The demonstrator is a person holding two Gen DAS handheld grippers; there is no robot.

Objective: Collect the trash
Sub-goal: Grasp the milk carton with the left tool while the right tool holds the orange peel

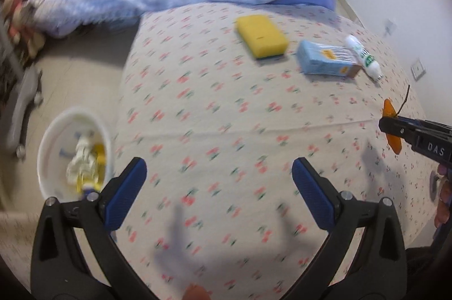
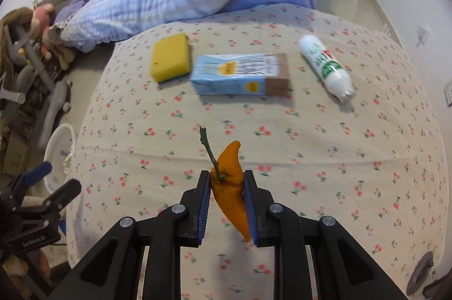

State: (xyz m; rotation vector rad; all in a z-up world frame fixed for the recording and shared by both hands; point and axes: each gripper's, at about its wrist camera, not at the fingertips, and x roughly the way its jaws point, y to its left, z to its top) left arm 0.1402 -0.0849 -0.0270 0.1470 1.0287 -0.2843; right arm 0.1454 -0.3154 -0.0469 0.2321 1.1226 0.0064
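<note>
your right gripper (image 2: 227, 201) has its jaws clamped on the orange peel (image 2: 230, 189); your left gripper (image 1: 219, 187) gapes wide, holding nothing; the bin (image 1: 50, 136) at the left holds some scraps; sponge (image 1: 261, 36), carton (image 1: 325, 60) and tube (image 1: 363, 55) lie on the far bed (image 1: 226, 130)

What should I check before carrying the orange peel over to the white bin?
1. Right gripper shut on orange peel: ok.
2. Peel lifted clear of bedsheet: ok.
3. Left gripper open and empty: ok.
4. White bin on the floor beside the bed, mouth open: ok.
5. Room left in bin: cannot tell, trash already inside.
6. Sponge, carton, tube still on bed: not ok.
</note>
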